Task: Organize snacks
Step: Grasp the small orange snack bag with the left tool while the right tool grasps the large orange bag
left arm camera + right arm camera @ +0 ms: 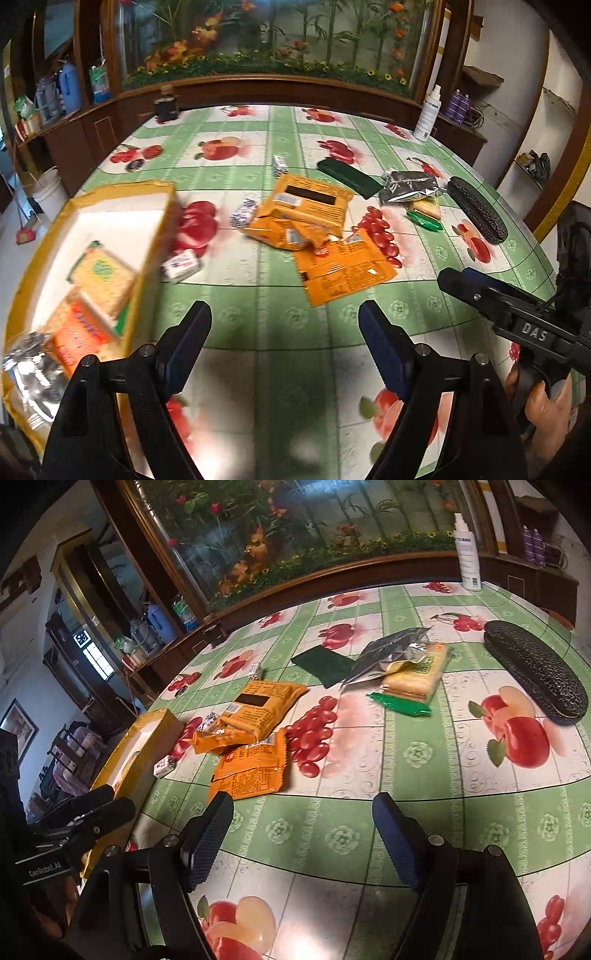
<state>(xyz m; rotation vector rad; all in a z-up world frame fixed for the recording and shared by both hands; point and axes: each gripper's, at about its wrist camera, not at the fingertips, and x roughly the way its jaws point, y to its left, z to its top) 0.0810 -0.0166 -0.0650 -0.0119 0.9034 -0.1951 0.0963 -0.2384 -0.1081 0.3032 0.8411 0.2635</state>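
A yellow cardboard box (168, 225) at the table's left holds cracker packs (101, 277), an orange pack and a silver bag (33, 373). Orange snack packets (314, 206) lie heaped mid-table, the nearest one flat (343, 269). A silver bag (388, 650) and a green-ended cracker pack (417, 679) lie further right. My left gripper (284, 332) hovers open over bare cloth beside the box, nothing between its fingers. My right gripper (303, 827) is open and empty too, just short of the flat orange packet (251, 771). It also shows at the right of the left wrist view (458, 280).
Small white wrapped sweets (183, 264) lie by the box. A dark green pad (325, 664), a black glasses case (535, 672) and a white spray bottle (466, 554) stand further back. A wooden cabinet with a flower picture borders the far table edge.
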